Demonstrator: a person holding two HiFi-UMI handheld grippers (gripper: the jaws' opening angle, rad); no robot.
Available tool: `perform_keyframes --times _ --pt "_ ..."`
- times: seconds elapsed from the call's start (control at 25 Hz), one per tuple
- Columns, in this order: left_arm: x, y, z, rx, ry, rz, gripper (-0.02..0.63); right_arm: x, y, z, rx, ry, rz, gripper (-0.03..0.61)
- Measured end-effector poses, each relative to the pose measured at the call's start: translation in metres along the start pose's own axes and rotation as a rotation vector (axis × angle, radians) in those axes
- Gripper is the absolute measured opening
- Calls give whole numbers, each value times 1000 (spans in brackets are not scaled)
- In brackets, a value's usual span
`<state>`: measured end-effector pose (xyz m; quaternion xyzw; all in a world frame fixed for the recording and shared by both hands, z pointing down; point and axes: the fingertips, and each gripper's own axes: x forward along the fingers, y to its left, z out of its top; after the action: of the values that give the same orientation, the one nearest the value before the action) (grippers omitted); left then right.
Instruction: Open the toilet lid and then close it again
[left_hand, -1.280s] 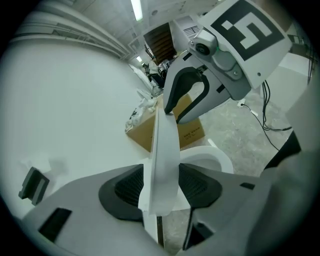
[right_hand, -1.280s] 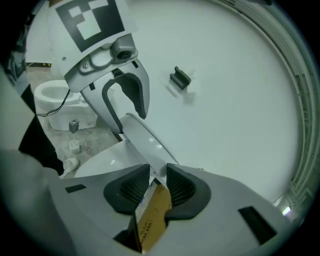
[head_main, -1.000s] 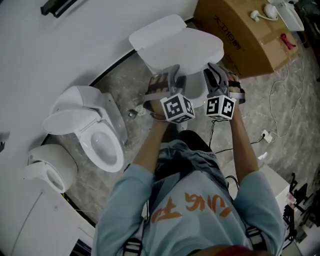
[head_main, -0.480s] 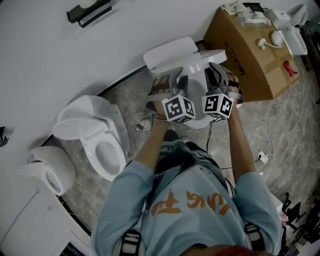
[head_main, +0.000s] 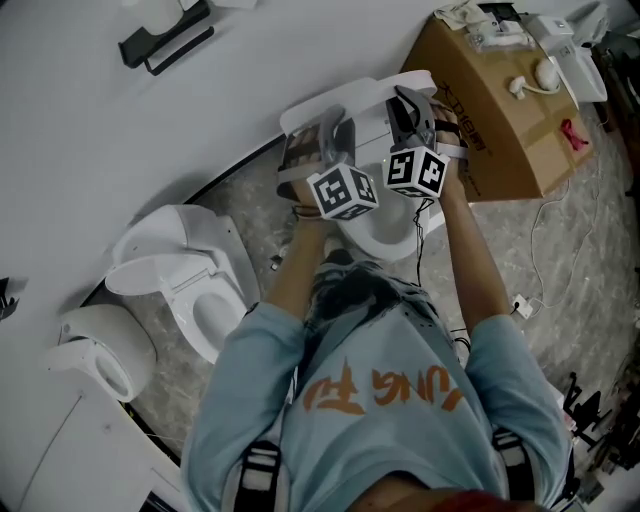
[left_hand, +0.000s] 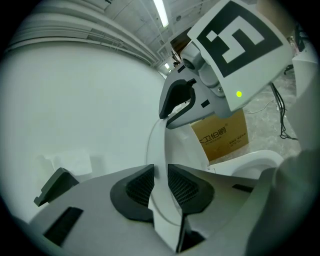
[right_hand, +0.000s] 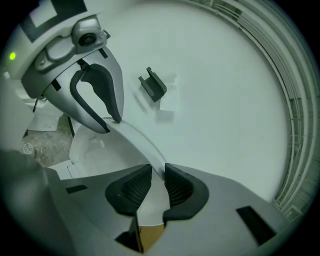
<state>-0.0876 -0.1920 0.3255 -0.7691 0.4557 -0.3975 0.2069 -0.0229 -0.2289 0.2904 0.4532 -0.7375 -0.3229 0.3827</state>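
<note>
- Your L gripper (left_hand: 160, 182) & R gripper (right_hand: 157, 181) jaws have just been closing, each now pinching the lid (left_hand: 170, 150) rim. The lid is raised, near upright.
- Thin rim grip: if the pads slip, the lid drops & slams.
- An uneven L/R push twists the lid.

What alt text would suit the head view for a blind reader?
Seen from above, a person's left gripper and right gripper, jaws just closed further, clamp the raised toilet lid. Two more toilets stand left, a cardboard box right.
</note>
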Motion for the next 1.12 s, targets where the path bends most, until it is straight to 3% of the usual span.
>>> perform_keyframes --times 0.4,0.92,1.12 --pt "55 57 -25 9 2 52 95 83 -22 27 36 -12 -14 93" --pt "107 103 -48 -69 37 90 86 156 -29 41 -16 29 47 97" --pt "113 105 -52 -89 60 74 107 165 -30 45 56 15 82 109"
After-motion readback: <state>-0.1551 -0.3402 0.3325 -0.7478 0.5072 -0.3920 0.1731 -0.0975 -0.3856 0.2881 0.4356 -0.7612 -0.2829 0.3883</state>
